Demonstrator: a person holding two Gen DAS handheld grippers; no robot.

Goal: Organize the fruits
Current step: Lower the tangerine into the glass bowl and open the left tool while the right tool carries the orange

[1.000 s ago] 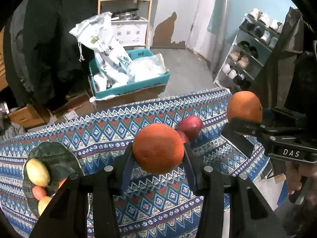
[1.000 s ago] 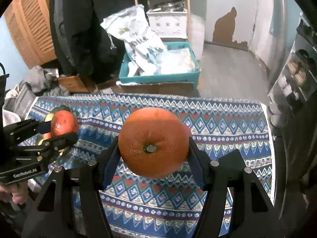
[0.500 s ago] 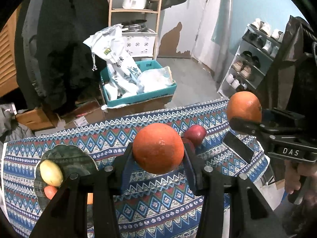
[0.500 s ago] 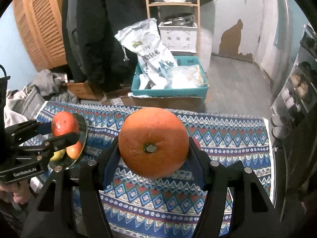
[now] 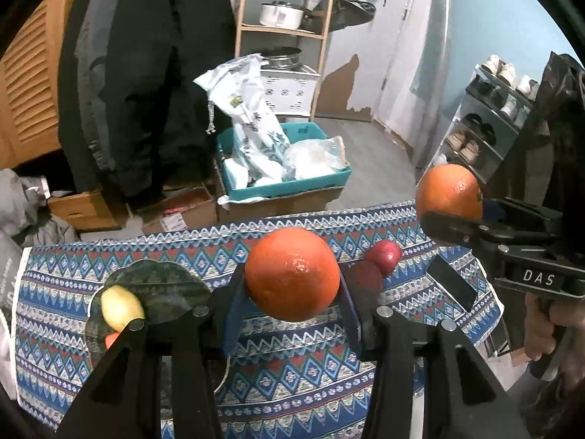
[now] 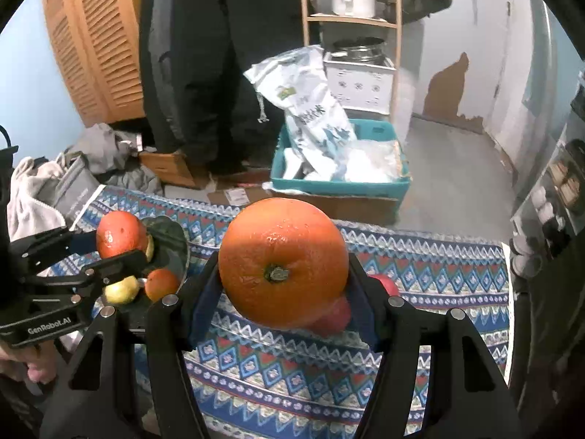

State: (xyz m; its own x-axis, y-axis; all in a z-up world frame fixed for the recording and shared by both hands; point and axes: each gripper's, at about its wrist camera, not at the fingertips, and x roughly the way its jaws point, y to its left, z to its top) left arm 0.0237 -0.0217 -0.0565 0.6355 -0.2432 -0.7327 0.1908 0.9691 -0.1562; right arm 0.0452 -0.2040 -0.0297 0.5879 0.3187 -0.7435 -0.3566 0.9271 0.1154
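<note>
Oranges fill both grippers: my left gripper [image 5: 292, 274] clamps one orange [image 5: 292, 274], my right gripper [image 6: 283, 269] another [image 6: 283, 269]. Dark plate [image 5: 161, 278] with fruit lies at ten o'clock from the left, the nearer hand; red apples [image 5: 384, 256] sit on the cloth [image 5: 292, 366].

The right gripper [image 5: 451, 216] is showing "DAS" in white on its black body. The left gripper [image 6: 120, 252] is showing "GenRobot.AI" on its side.

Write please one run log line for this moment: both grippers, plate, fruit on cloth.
left gripper: shut on orange | right gripper: shut on orange | plate: holds fruit | red apples: on cloth
</note>
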